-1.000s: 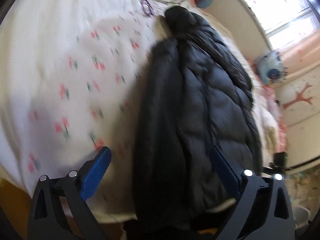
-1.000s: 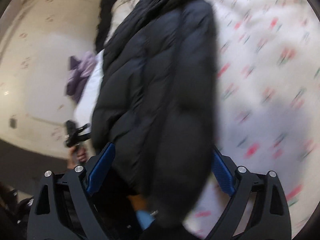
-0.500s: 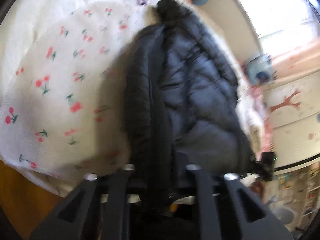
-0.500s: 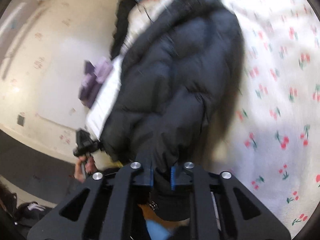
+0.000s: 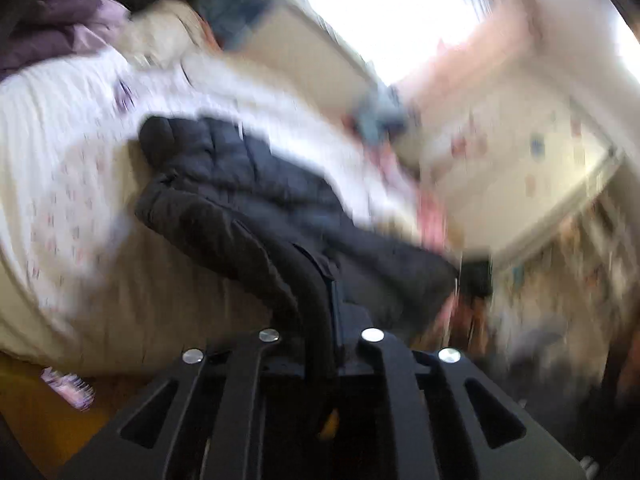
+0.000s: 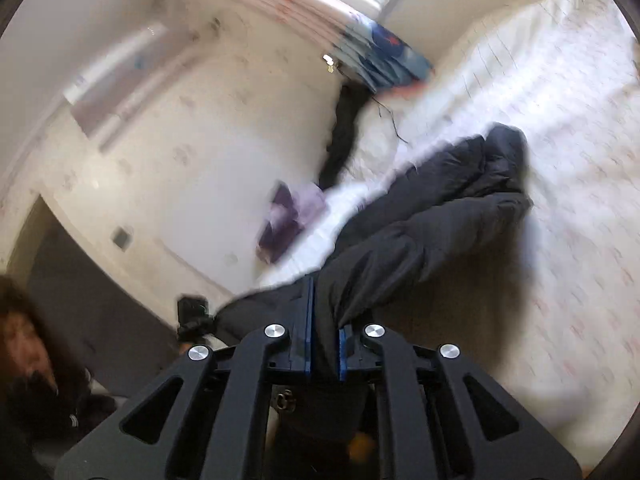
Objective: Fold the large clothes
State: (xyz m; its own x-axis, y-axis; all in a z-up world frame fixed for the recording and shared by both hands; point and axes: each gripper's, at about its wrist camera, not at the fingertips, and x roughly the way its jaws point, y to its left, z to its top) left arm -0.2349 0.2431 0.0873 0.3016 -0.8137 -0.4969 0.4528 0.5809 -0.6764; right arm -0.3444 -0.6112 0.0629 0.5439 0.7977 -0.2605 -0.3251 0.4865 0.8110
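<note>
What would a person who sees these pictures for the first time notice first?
The eye goes first to the black puffer jacket, which stretches from the white flowered bedspread toward both cameras. The right gripper and the left gripper are each shut on its near edge. Behind it, a purple garment lies at the bed's left edge in the right wrist view.

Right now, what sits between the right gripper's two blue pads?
A fold of the black quilted puffer jacket, near its hem. The right gripper is shut on it, pads pressing the fabric. Right wrist view shows it; the jacket's far end rests on the white cherry-print bedspread.
</note>
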